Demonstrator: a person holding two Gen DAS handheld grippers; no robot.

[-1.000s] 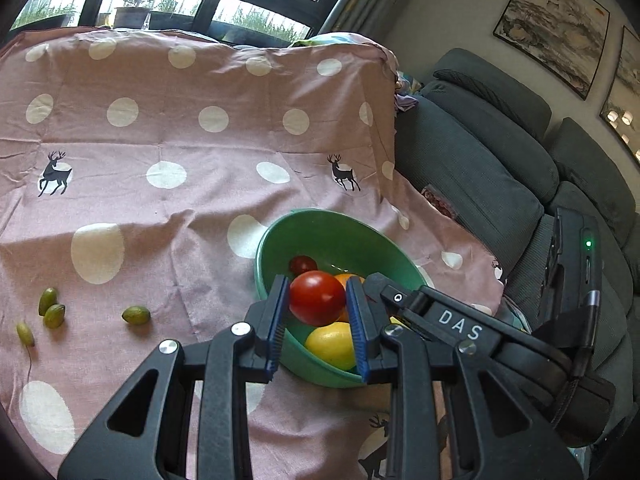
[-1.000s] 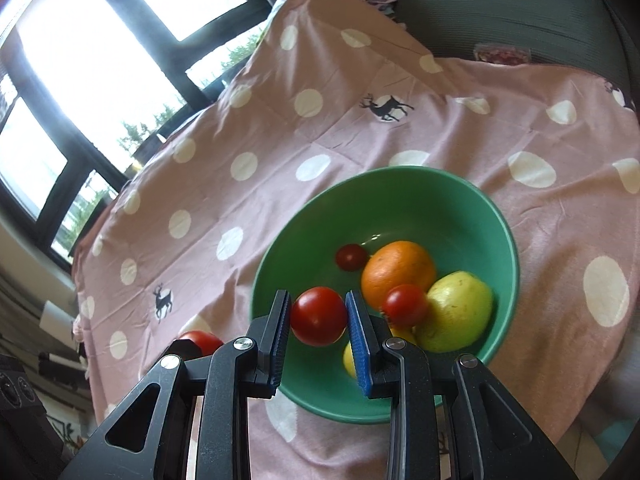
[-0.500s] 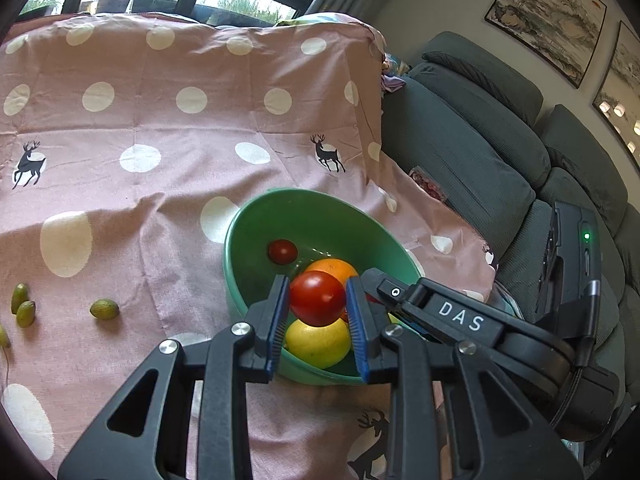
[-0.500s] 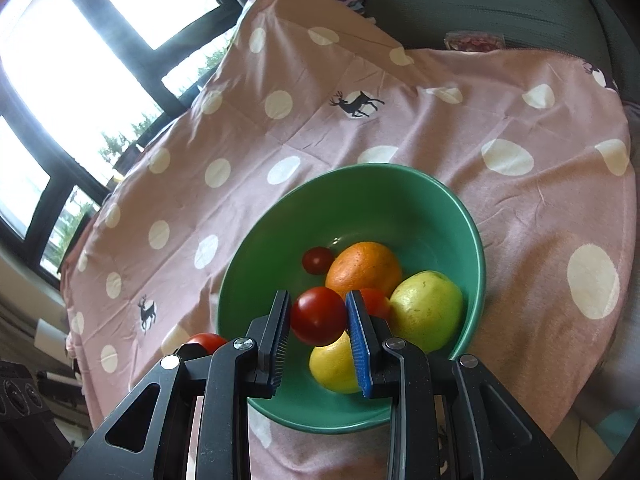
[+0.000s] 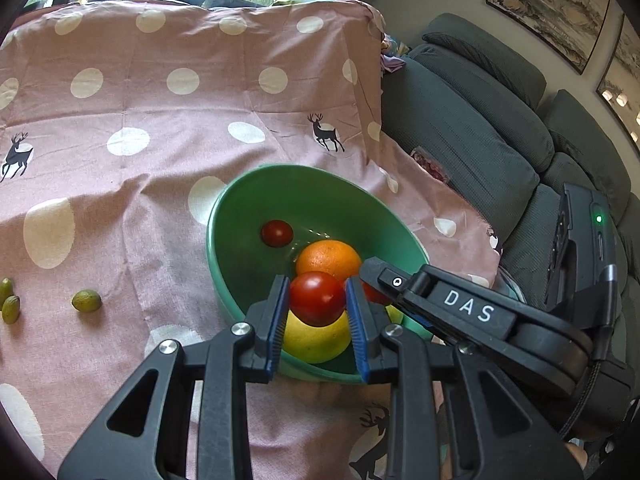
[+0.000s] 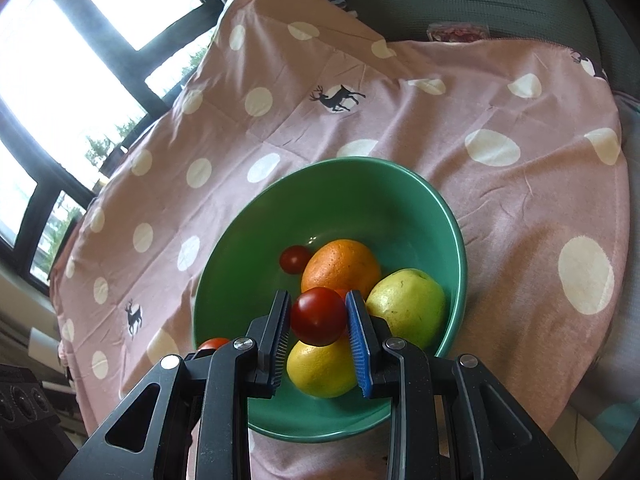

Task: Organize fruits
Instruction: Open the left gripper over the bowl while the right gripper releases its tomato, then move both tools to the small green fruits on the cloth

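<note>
Holding one red tomato apiece, you carry both grippers above the green bowl [image 5: 224,216], evidently so that each fruit can drop straight in rather than roll across the cloth. Your left gripper [image 5: 318,306] is clamped on a tomato [image 5: 318,298], its blue-edged pads pressing the fruit's two sides; your right gripper [image 6: 320,316] is clamped likewise on a second tomato [image 6: 318,316].

In the right wrist view, the bowl's contents read thus: a small cherry tomato [image 6: 295,258] at 11 o'clock of the pile, an orange [image 6: 340,266] at the centre, a green pear [image 6: 406,308] at 3 o'clock, and a yellow citrus fruit [image 6: 320,372] at 6 o'clock, directly beneath the held tomato. The pile leaves bare bowl floor toward 10 o'clock, which appears the safer release point.

Small green olive-like fruits [image 5: 86,300] lie on the pink dotted tablecloth [image 5: 160,128] at 9 o'clock of the bowl, not yet gathered.

The only legible writing is "DAS", in white capitals on the right gripper's body [image 5: 468,308] as seen from the left wrist.
</note>
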